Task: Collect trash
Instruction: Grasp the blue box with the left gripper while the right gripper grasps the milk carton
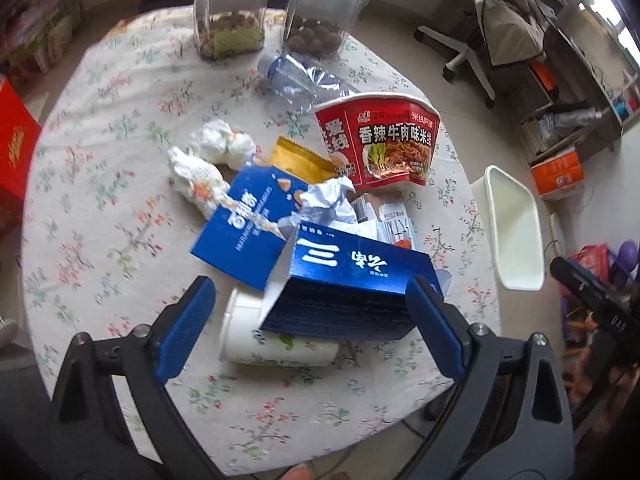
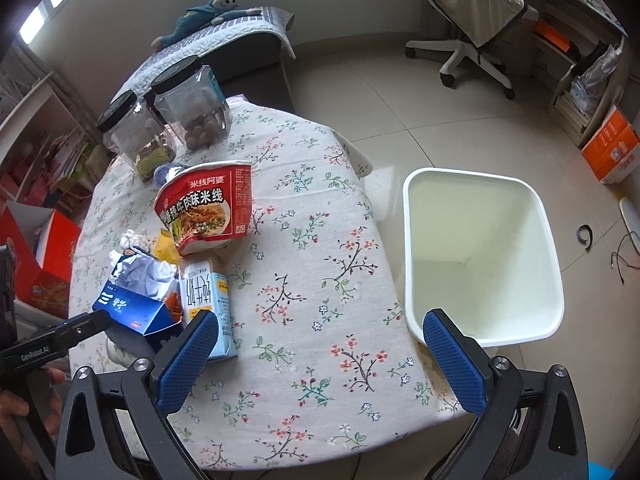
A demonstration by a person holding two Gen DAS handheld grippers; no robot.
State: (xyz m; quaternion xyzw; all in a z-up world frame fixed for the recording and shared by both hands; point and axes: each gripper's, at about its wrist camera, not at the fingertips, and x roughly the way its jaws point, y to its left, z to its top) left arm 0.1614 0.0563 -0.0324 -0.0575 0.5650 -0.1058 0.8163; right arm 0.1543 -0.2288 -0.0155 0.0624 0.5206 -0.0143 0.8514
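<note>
A trash pile lies on the round floral table (image 1: pixel 120 240). My left gripper (image 1: pixel 312 312) is open and hovers over a blue carton (image 1: pixel 352 280) that rests on a tipped white paper cup (image 1: pixel 272 344). One pad is at the carton's edge and the other stands clear. Behind are a second blue box (image 1: pixel 248 220), crumpled tissues (image 1: pixel 216 148), a yellow wrapper (image 1: pixel 300 156), a red noodle bowl (image 1: pixel 380 140) and a plastic bottle (image 1: pixel 304 76). My right gripper (image 2: pixel 320 356) is open and empty above the table edge, with a milk carton (image 2: pixel 204 296) by its left finger.
An empty white bin (image 2: pixel 480 220) stands on the floor beside the table. Two clear jars (image 1: pixel 232 12) stand at the table's far side. An office chair (image 2: pixel 472 40), shelves and an orange box (image 2: pixel 612 148) are further off. A red box (image 1: pixel 12 152) sits at the left.
</note>
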